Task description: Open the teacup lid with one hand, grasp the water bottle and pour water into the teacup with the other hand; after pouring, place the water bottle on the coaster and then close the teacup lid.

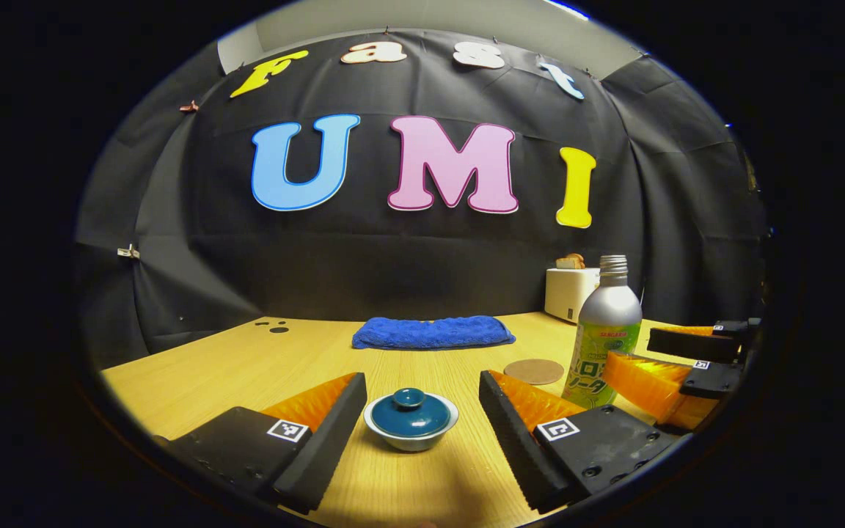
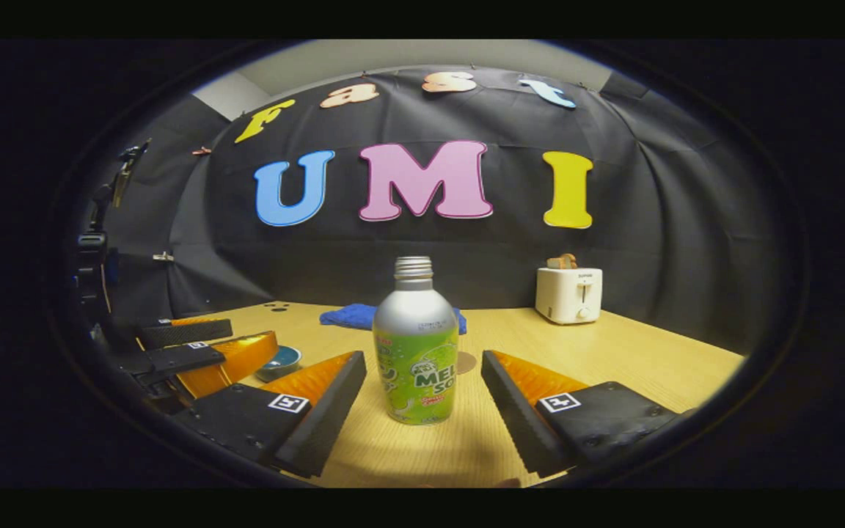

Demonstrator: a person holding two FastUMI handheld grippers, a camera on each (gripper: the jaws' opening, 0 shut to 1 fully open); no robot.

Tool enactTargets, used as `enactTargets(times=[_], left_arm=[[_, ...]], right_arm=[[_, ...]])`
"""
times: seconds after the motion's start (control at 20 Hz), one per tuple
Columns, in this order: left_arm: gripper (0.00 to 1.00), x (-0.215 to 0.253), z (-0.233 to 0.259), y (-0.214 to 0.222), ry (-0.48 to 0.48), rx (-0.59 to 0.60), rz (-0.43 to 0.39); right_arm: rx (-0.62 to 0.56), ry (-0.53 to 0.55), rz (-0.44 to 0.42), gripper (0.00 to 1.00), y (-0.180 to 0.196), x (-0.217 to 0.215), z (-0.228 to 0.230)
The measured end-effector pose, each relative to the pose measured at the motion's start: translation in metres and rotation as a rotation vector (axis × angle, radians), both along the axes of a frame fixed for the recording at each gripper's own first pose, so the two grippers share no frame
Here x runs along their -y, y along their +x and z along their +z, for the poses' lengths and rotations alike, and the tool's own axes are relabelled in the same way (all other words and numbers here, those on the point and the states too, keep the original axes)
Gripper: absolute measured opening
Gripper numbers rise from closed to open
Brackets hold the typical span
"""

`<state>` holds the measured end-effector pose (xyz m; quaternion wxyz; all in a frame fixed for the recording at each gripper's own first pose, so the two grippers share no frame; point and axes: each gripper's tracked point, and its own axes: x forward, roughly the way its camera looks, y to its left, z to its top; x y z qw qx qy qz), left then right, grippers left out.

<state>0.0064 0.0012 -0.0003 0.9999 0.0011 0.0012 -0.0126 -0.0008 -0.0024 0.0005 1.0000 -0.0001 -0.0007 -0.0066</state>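
Note:
In the left gripper view, a white teacup with a dark blue knobbed lid (image 1: 411,416) stands on the table between the wide-apart fingers of my left gripper (image 1: 422,411), which is open and not touching it. The uncapped silver bottle with a green label (image 1: 606,334) stands to its right, a round brown coaster (image 1: 533,371) behind. In the right gripper view, the bottle (image 2: 416,345) stands upright between the spread fingers of my right gripper (image 2: 422,400), open and clear of it. The teacup (image 2: 281,361) peeks out at left, behind the other gripper (image 2: 195,352).
A folded blue towel (image 1: 433,331) lies at the table's back middle. A white toaster (image 2: 569,293) with bread in it stands at the back right. The wooden table (image 1: 210,374) has bare room at left.

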Motion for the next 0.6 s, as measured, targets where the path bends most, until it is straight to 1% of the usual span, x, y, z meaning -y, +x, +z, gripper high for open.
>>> enactTargets(times=[0.1,0.25,0.5,0.6], left_arm=[[0.97,0.002,0.0,0.005,0.003,-0.002,-0.022],[0.97,-0.004,-0.001,0.016,0.003,-0.012,-0.033],[0.97,-0.003,-0.012,0.031,0.031,-0.083,-0.058],[0.98,-0.003,-0.015,0.035,0.047,-0.102,-0.057]], right_arm=[[0.0,0.0,0.0,0.96,0.001,0.0,0.0],[-0.001,0.0,0.0,0.98,0.0,0.0,0.0],[-0.001,0.001,0.0,0.98,0.001,0.0,0.0],[-0.002,0.001,0.0,0.96,0.001,0.001,0.001]])
